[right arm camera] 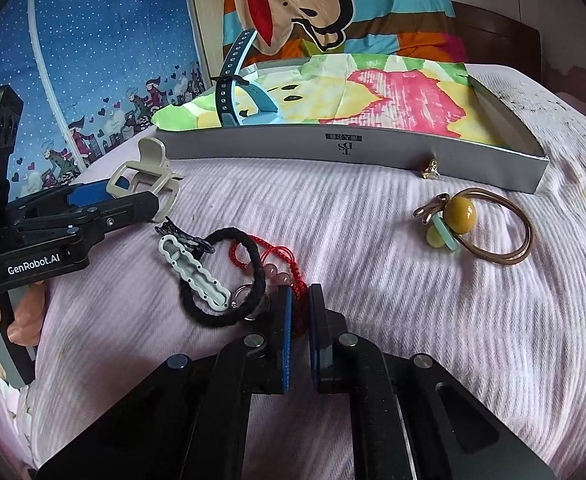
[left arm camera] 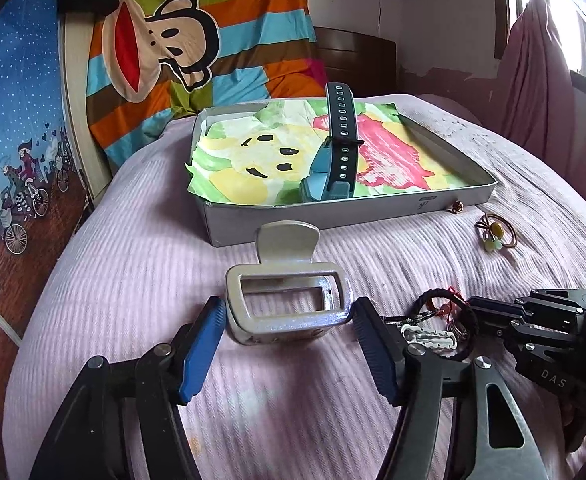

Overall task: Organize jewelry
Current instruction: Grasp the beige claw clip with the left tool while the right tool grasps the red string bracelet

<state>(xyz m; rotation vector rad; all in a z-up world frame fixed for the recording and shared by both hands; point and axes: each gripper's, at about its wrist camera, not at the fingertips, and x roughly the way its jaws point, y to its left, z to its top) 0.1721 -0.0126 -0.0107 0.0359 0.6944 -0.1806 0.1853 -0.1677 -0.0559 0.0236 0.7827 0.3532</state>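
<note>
Left wrist view: the left gripper (left arm camera: 289, 354) has its blue-padded fingers (left arm camera: 201, 354) standing at a medium gap around the silver rectangular metal hair claw clip (left arm camera: 287, 300), which lies on the pink ribbed bedspread (left arm camera: 133, 264). The left pad looks to be at the clip's edge; the right pad is just beside it. No firm clamp is visible. The grey shallow cardboard tray (left arm camera: 293, 220), lined with colourful printed paper, sits beyond and holds a teal perforated watch strap (left arm camera: 339, 148).

Right wrist view: the right gripper (right arm camera: 299, 320) has its fingers drawn nearly together on the thin red knotted cord bracelet with pink beads (right arm camera: 277, 264), which lies on the bedspread beside a black braided hair tie (right arm camera: 221, 276) and a white wavy plastic clip (right arm camera: 195, 274). A brown elastic with a yellow bead (right arm camera: 473, 224) lies near the tray.

Handling assessment: the cord is light, limp and likely to drag or snag neighbouring items; grip at a bare section of cord and lift slowly. The claw clip is rigid and smooth; grip across its flat frame sides.
</note>
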